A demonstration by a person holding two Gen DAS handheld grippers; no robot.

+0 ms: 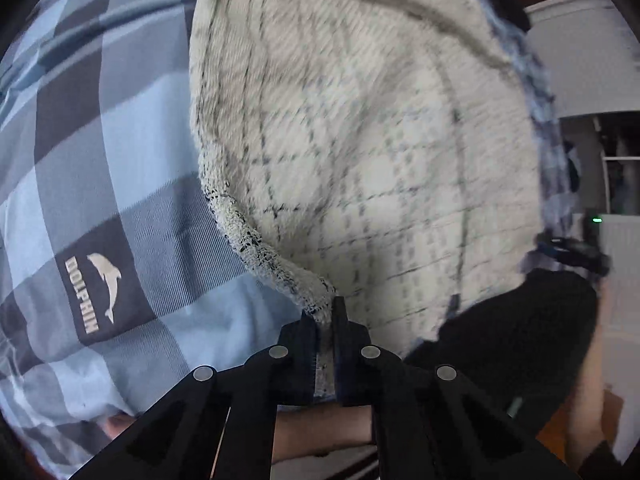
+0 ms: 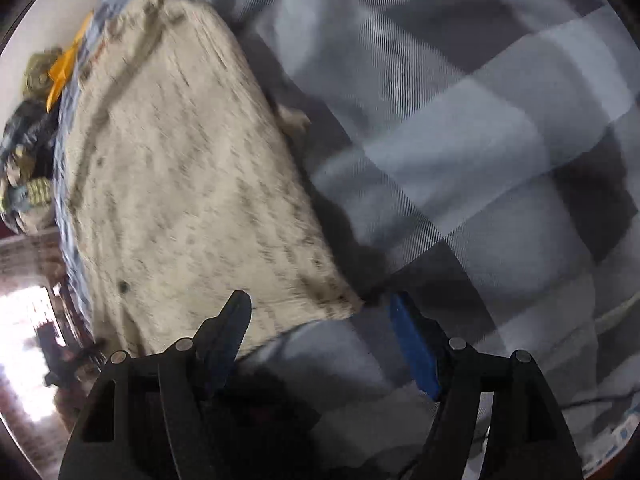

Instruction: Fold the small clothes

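Observation:
A cream knitted garment with thin dark grid lines lies on a blue-grey checked bed cover. In the left wrist view my left gripper is shut on a rolled edge of that garment, and the cloth lifts from it. The right wrist view shows the same cream garment blurred, spread over the checked cover. My right gripper stands open just above the garment's near corner, its blue pads apart and pressing on nothing.
A person's dark sleeve and forearm show low in the left wrist view. Yellow and green-dark items lie at the bed's far left edge. White furniture stands beyond the bed. A "DOLPHIN" label marks the cover.

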